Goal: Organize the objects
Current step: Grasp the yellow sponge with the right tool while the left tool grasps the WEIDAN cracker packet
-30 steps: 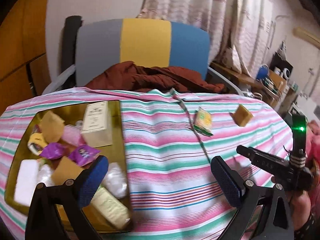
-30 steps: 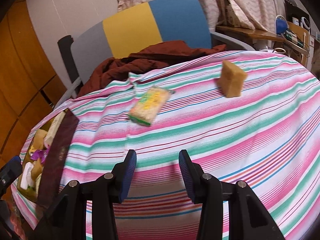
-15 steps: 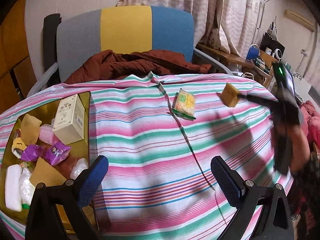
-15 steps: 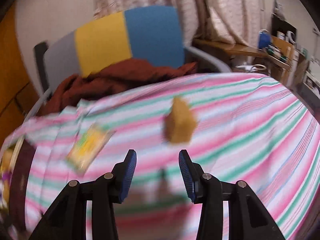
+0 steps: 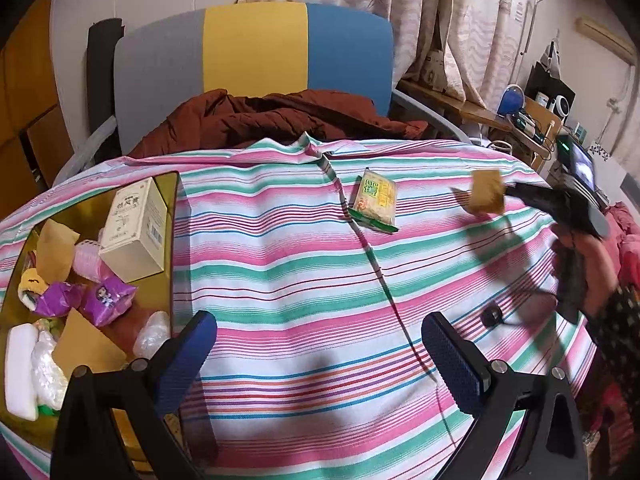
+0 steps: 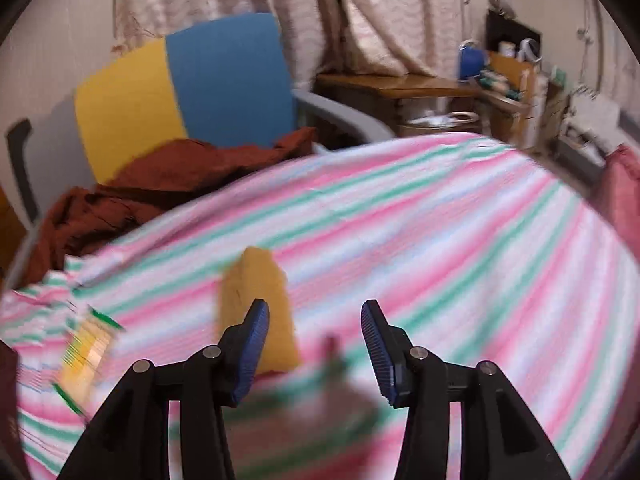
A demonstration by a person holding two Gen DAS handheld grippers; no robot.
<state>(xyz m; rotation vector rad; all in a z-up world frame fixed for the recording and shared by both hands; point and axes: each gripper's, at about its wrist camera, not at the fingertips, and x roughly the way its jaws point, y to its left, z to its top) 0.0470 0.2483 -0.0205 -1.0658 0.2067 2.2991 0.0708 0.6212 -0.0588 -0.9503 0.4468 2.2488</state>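
Note:
A tan block [image 6: 256, 288] lies on the striped cloth, just beyond the left finger of my right gripper [image 6: 316, 340]. That gripper's jaws are opening and nothing is between them. The left wrist view shows the same tan block [image 5: 486, 196] at the far right, with my right gripper [image 5: 520, 194] reaching to its edge in a person's hand [image 5: 596, 264]. A yellow-green snack packet [image 5: 376, 200] lies mid-table. My left gripper [image 5: 320, 360] hovers open and empty over the near cloth, beside a gold tray [image 5: 172, 216] with a cream box [image 5: 136, 232] and several wrapped items.
A grey, yellow and blue chair [image 5: 256, 48] with a brown jacket [image 5: 272, 120] stands behind the table. A small dark round thing [image 5: 492, 316] lies on the cloth near the right side. A cluttered wooden desk [image 6: 400, 88] stands at the far right.
My right gripper swept from the packet toward the tan block, which now sits by its left finger, and its jaws spread wider. The left gripper moved a little, staying open.

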